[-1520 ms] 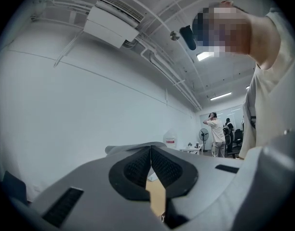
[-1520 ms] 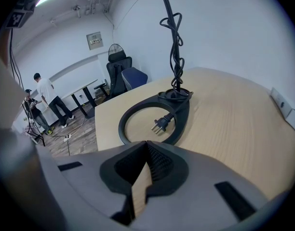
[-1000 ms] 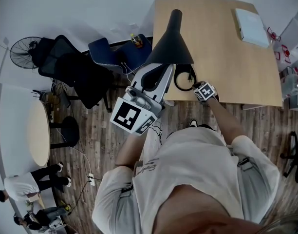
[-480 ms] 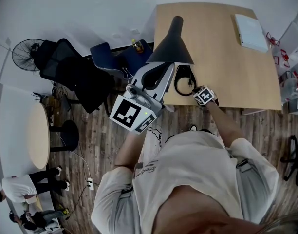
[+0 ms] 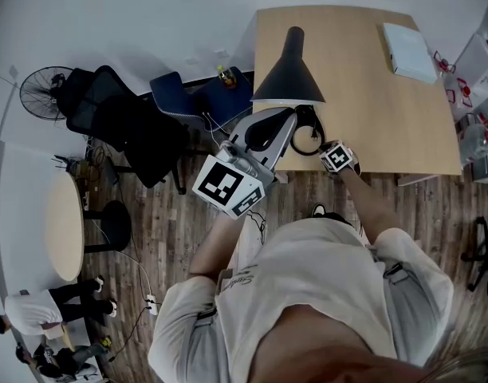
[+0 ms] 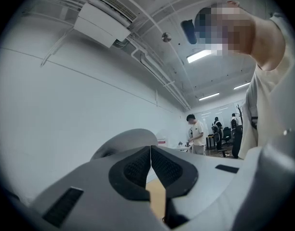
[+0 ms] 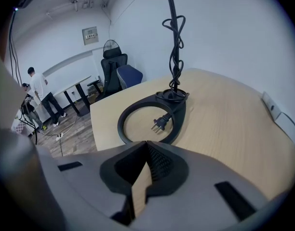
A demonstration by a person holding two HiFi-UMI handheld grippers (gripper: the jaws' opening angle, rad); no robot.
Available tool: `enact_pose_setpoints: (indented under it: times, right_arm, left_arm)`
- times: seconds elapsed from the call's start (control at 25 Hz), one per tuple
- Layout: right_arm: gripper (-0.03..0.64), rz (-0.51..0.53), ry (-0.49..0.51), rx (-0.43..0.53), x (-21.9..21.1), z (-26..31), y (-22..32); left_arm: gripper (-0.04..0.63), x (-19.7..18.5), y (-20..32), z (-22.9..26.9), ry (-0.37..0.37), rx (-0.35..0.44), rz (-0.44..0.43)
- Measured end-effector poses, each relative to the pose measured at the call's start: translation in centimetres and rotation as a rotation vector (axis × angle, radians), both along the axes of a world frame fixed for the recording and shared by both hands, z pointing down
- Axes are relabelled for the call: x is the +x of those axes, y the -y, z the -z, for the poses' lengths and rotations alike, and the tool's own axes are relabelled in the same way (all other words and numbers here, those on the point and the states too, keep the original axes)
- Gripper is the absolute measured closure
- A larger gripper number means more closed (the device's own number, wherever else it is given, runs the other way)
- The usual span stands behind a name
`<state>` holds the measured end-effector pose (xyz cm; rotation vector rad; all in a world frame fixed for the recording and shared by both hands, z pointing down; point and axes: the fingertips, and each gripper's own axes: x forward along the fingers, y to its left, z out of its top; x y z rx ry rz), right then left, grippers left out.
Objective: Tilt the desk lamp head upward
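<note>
The black desk lamp stands at the near left edge of the wooden table (image 5: 371, 102). Its cone-shaped head (image 5: 289, 76) hangs above a ring-shaped base (image 5: 306, 131) (image 7: 146, 120), inside which the cord's plug (image 7: 159, 123) lies. The thin stem with cord (image 7: 173, 37) rises from the ring. My left gripper (image 5: 285, 116) is shut and empty, its tip just under the shade's near rim; in the left gripper view (image 6: 151, 163) it points up at wall and ceiling. My right gripper (image 5: 327, 148) (image 7: 146, 160) is shut and empty, low beside the ring, facing it.
A white flat box (image 5: 408, 41) lies at the table's far right. Left of the table stand a blue chair (image 5: 188, 91), black office chairs (image 5: 120, 114) and a fan (image 5: 38, 88). A round table (image 5: 62, 222) and people (image 5: 33, 306) are further left.
My left gripper has shifted right and closer under the shade's rim. The lamp head has moved a little right and looks shorter from above. The right gripper stays by the base.
</note>
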<state>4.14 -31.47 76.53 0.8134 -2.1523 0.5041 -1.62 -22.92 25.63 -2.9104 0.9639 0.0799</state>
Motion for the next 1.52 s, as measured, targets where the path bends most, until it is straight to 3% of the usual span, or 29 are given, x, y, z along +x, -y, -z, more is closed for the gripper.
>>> enact_pose_setpoints:
  times: [0.32,0.64,1.2,1.52]
  right_arm:
    - [0.621,-0.089,0.077,0.059,-0.4,3.3,-4.1]
    - [0.621,-0.137,0.161,0.235,0.2,13.1,-7.3]
    - [0.621,-0.22,0.311,0.543,-1.2,29.2,-14.5]
    - [0.621,-0.188,0.359,0.686,-1.3,36.5,-16.0]
  left_arm:
    - [0.58,-2.6,-1.2,-3.7,0.012,-0.107,-0.019]
    - [0.58,-4.9,-1.7,-7.7,-0.015,-0.198,-0.02]
    - [0.58,-3.8,-6.0,-10.9,-0.018,-0.207,-0.098]
    - [0.58,-4.5,-6.2,-10.8,0.021,-0.196,-0.05]
